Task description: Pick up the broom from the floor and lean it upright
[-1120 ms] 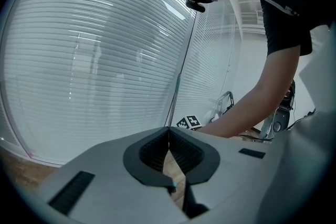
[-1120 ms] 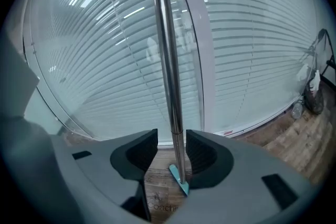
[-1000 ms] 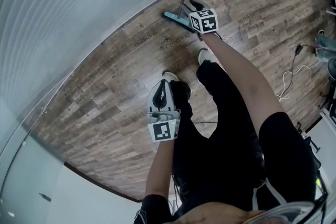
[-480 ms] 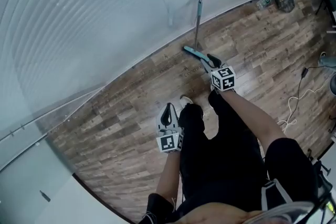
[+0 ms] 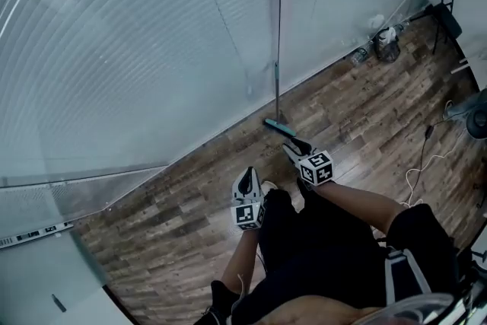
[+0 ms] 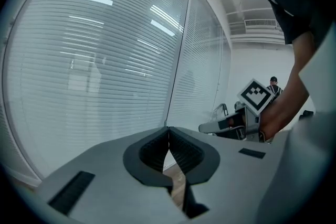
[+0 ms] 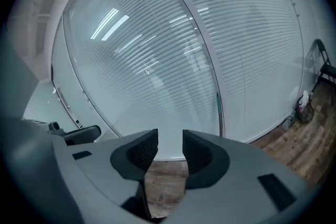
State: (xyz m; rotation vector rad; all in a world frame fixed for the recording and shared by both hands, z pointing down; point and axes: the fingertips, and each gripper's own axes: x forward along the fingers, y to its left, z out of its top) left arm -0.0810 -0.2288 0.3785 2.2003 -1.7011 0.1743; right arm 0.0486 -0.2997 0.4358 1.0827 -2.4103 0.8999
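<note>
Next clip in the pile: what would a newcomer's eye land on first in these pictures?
The long, thin broom stands upright against the glass wall with blinds, its teal head on the wooden floor at the wall's foot. Just short of that head is the right gripper, jaws apart and empty. The left gripper is shut on nothing, nearer the person's legs.

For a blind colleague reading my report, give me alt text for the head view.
A broom stands upright against a glass wall with blinds, its head on the wooden floor. Seen from above, a person in black holds the right gripper just short of the broom's head and the left gripper by their legs.
</note>
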